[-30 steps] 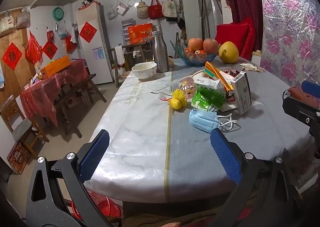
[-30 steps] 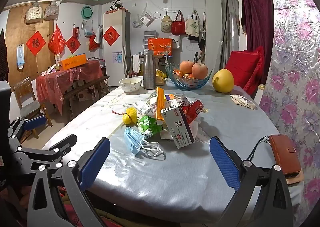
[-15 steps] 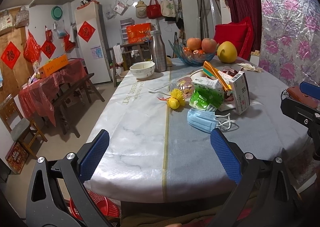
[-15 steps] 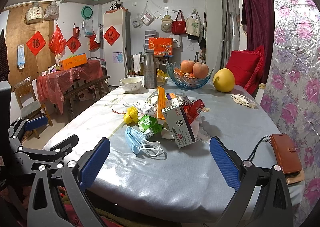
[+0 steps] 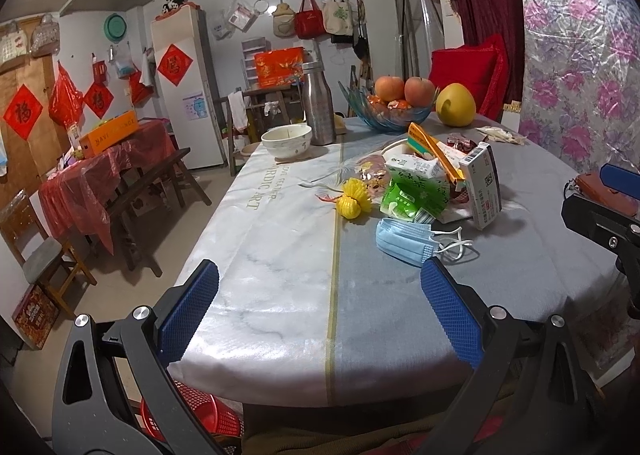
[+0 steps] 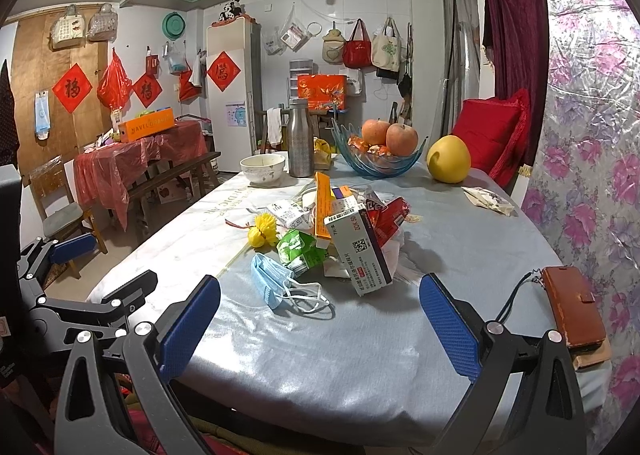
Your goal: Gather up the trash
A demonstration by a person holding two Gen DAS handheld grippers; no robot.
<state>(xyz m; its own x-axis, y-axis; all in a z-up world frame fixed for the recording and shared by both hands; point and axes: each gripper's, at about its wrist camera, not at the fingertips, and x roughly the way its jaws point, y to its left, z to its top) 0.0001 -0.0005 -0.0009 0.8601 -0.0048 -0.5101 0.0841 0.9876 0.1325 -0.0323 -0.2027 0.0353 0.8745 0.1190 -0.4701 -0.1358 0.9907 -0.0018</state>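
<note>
At the near table edge your left gripper (image 5: 320, 303) and right gripper (image 6: 320, 311) both hang wide apart, holding nothing, lined up on the trash pile (image 6: 340, 231) mid-table, probably staging a first grab. Blue face mask (image 5: 404, 241) lies nearest, just beside the green wrapper (image 5: 416, 197); red basket (image 5: 192, 415) waits under the table edge. Versus a second ago: both views sit slightly closer, pile untouched.
</note>
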